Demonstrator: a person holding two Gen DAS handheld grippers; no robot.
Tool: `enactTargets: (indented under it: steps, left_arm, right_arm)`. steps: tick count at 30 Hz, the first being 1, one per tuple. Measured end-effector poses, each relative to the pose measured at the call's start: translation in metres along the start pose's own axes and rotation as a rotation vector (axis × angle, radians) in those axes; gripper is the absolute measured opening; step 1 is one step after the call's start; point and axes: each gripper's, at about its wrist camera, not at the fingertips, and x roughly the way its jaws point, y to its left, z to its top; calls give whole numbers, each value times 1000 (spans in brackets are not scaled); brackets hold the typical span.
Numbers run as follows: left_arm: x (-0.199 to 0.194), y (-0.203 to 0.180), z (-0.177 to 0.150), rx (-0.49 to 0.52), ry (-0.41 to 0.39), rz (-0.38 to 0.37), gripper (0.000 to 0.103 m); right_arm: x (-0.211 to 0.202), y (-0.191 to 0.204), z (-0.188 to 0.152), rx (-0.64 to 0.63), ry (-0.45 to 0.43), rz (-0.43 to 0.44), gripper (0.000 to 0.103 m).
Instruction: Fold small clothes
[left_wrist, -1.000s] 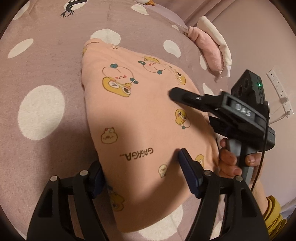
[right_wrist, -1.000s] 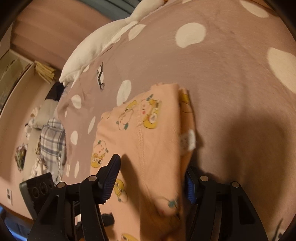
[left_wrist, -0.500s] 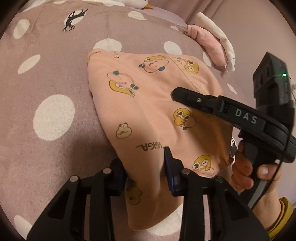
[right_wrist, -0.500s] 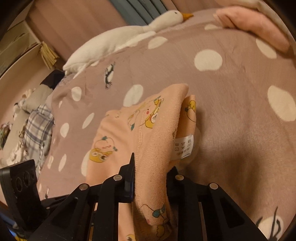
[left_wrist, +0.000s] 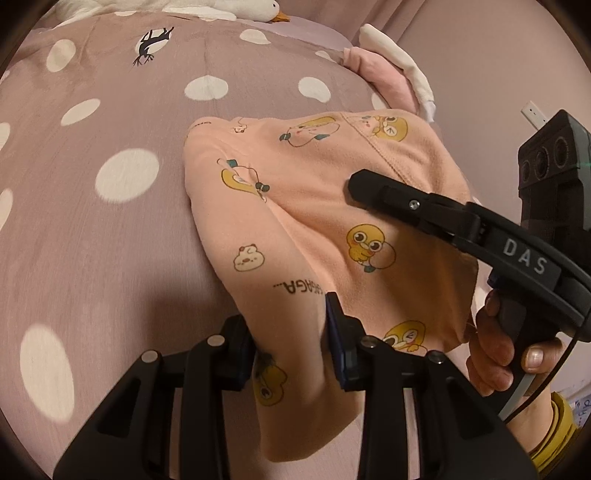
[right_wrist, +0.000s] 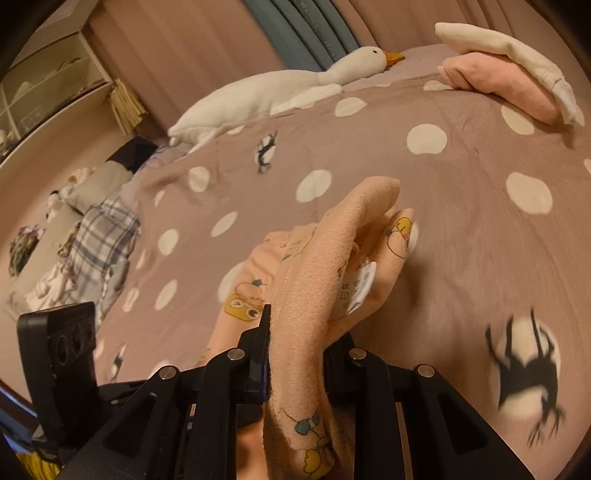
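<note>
A peach garment with yellow cartoon prints (left_wrist: 332, 229) lies partly raised off the mauve polka-dot bedspread (left_wrist: 92, 229). My left gripper (left_wrist: 290, 328) is shut on its near left edge. My right gripper (right_wrist: 295, 350) is shut on a thick fold of the same garment (right_wrist: 306, 302), whose white care label (right_wrist: 356, 290) hangs out to the right. In the left wrist view the right gripper (left_wrist: 436, 206) reaches over the cloth from the right, held by a hand (left_wrist: 495, 350).
A white goose plush (right_wrist: 273, 92) lies at the bed's far edge. Folded pink and white clothes (right_wrist: 506, 77) sit at the far right. A plaid cloth (right_wrist: 99, 236) and shelves are off the bed to the left.
Both grippers have closed on the garment's near edge and lifted it, so the cloth bunches and rises off the bedspread. Both cameras now look further across the bed.
</note>
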Motion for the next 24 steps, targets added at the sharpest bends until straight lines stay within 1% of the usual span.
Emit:
enactTargets:
  steps: [5,12,24]
  left_arm:
    - [-22,-8,-25,-6,-7,-1,33]
    - [-61,-17,-56,-11,-52,-5,33]
    - [-120,-23,-84,-25,-125,13,33]
  right_arm:
    - [-19,22,-18,-17,-8,20,23]
    - [-47,47,-36,-42,-38,51,23]
    - [-79,96,-52,-130,-85,83,23]
